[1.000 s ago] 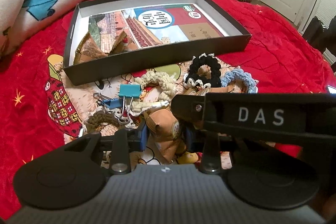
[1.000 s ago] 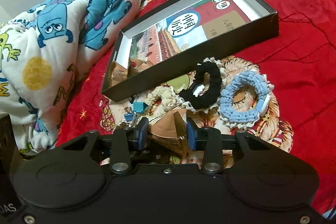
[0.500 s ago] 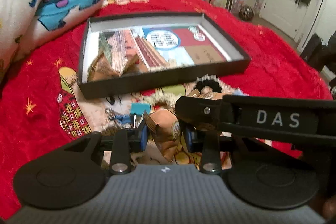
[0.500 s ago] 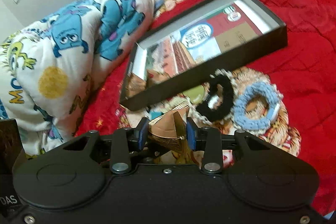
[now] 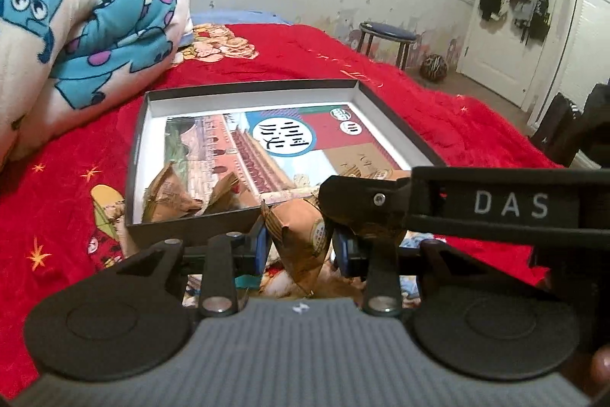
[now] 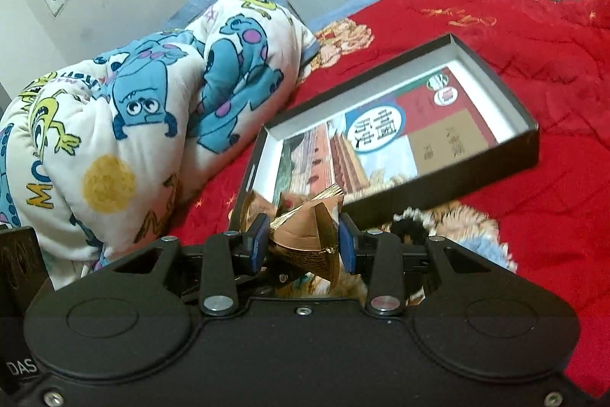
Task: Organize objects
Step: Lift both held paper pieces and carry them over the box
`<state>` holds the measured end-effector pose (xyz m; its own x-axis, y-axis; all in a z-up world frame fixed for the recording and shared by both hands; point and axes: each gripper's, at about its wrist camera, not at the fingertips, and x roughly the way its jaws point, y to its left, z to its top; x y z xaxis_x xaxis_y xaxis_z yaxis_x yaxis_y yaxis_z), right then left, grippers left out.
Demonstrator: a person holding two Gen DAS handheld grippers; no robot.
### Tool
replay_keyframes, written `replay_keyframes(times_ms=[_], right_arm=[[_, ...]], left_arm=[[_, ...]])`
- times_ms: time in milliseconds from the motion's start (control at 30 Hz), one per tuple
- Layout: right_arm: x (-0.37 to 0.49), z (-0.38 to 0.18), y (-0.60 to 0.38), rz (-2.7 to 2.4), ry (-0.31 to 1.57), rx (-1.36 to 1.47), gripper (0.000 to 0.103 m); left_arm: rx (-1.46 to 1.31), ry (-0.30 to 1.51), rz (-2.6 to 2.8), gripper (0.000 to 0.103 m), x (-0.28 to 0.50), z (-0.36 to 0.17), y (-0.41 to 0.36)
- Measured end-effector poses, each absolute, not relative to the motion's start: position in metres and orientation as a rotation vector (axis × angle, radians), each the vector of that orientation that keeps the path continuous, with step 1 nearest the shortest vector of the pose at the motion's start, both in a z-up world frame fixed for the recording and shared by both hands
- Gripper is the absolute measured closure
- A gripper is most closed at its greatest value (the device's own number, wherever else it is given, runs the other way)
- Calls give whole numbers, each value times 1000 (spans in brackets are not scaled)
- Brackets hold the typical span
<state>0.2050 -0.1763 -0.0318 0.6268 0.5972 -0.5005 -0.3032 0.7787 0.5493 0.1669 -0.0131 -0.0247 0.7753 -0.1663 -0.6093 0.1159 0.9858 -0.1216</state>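
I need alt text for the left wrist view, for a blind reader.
The left gripper grips a brown paper packet before an open black box on a red bedspread. The box holds two similar packets.

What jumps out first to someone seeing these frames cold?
Each gripper clamps a crumpled brown paper packet: the left gripper and the right gripper, both at bottom centre. Just beyond sits an open black box on the red bedspread, holding a colourful book and more packets. A monster-print quilt is bunched at the left.
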Motion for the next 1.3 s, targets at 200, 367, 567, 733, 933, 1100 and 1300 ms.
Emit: replay_keyframes(times_ms=[200, 367, 567, 733, 933, 1100, 1300], right_arm=[[217, -32, -187, 525, 711, 458, 66], [224, -33, -201, 516, 673, 500, 66], [233, -41, -208, 488, 676, 536, 66], [247, -44, -211, 486, 645, 565, 66], [283, -50, -215, 506, 614, 603, 66], [301, -67, -227, 465, 639, 690, 66], [306, -83, -221, 467, 683, 696, 66]], left_arm=[[-127, 632, -177, 64, 176, -28, -16], [-158, 583, -175, 64, 182, -26, -17], [-73, 551, -161, 64, 187, -33, -32], [-55, 490, -125, 64, 198, -30, -30], [-16, 483, -82, 64, 223, -32, -29], [-12, 514, -15, 64, 233, -33, -17], [-101, 548, -44, 64, 239, -38, 2]])
